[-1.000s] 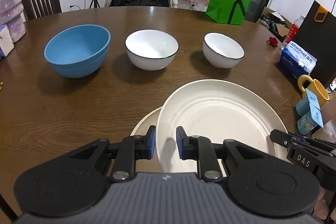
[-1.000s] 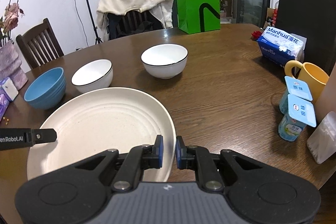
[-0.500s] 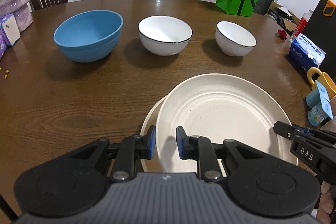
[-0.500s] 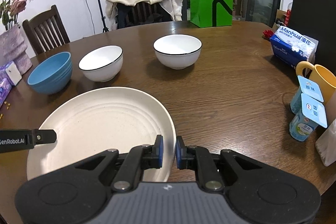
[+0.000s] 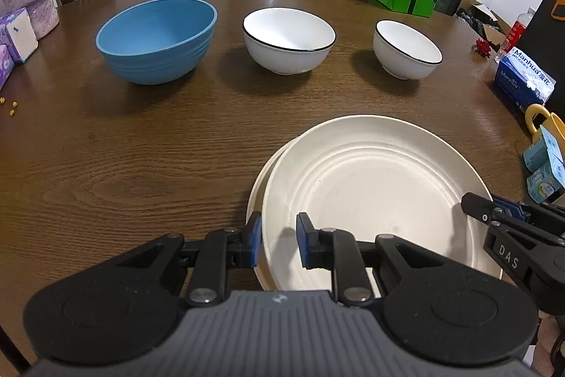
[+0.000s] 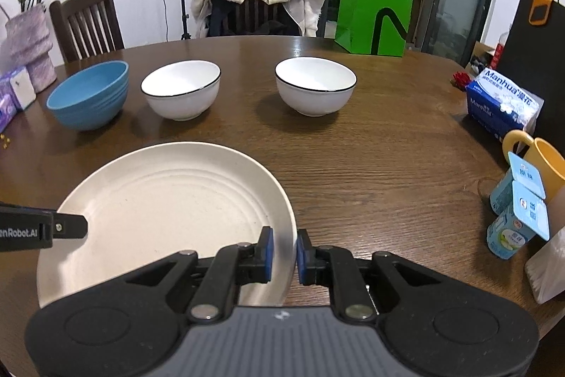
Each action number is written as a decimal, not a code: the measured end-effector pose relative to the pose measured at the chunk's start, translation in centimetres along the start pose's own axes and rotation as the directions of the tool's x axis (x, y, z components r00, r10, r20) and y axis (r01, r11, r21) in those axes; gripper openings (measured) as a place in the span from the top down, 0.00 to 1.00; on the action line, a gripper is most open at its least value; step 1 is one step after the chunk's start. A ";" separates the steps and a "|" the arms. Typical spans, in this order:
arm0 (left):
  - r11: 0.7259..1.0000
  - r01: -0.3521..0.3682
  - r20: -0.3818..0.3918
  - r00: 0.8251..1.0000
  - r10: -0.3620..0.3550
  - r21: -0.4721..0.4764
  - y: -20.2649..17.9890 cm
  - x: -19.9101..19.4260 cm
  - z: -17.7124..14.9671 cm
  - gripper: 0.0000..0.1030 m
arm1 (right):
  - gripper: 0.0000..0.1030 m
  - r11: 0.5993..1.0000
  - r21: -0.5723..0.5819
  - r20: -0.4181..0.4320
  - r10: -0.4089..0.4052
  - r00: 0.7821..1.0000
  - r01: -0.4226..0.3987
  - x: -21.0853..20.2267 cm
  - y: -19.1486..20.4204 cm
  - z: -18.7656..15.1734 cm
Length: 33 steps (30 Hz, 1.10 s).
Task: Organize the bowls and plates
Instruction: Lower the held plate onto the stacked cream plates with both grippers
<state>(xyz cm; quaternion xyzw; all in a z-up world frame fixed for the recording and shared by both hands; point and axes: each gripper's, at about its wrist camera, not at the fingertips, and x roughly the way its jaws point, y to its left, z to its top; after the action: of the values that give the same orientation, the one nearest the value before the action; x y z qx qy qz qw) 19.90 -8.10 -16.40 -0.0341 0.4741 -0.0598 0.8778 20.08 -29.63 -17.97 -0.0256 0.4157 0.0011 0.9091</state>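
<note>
The round dark wooden bench [image 5: 148, 165] carries everything in view. Nearest the cameras lies the large cream plate [image 5: 370, 186], ridged inside, sitting on top of a second cream plate [image 5: 255, 189] of which only a thin crescent of rim shows at the left side in the left wrist view. Whether the upper plate rests fully on the lower one or is held slightly above it cannot be told.

The left gripper [image 5: 279, 241] is clamped on the near-left rim of the upper plate, one blue pad outside the rim and one inside. The right gripper [image 6: 284, 251] is clenched on the opposite, right-hand rim of the same plate, the rim standing between its two blue pads.

Across the far side of the bench stands a row of three bowls, well apart from the plates and from one another: the blue bowl [image 5: 157, 39] at the left, the larger white bowl [image 5: 289, 39] with a black rim in the middle, and the smaller white bowl [image 5: 408, 48] with a black rim at the right. All three are upright and empty.

At the right edge of the bench stand a blue tissue pack [image 6: 501, 103], a yellow mug [image 6: 543, 161] and two small cartons [image 6: 519, 214] side by side.
</note>
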 end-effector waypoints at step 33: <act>0.998 -0.040 -0.008 0.999 0.041 0.041 -0.5 1.3 -0.2 0.80 | 0.84 0.978 -0.182 0.022 -0.094 0.995 0.097 1.9 3.0 -1.3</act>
<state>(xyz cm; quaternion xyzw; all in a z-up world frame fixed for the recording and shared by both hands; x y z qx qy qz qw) 20.43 -8.76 -17.58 -0.0062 0.4771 -0.0518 0.8773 20.31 -26.72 -20.39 -0.1289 0.4063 -0.0042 0.9046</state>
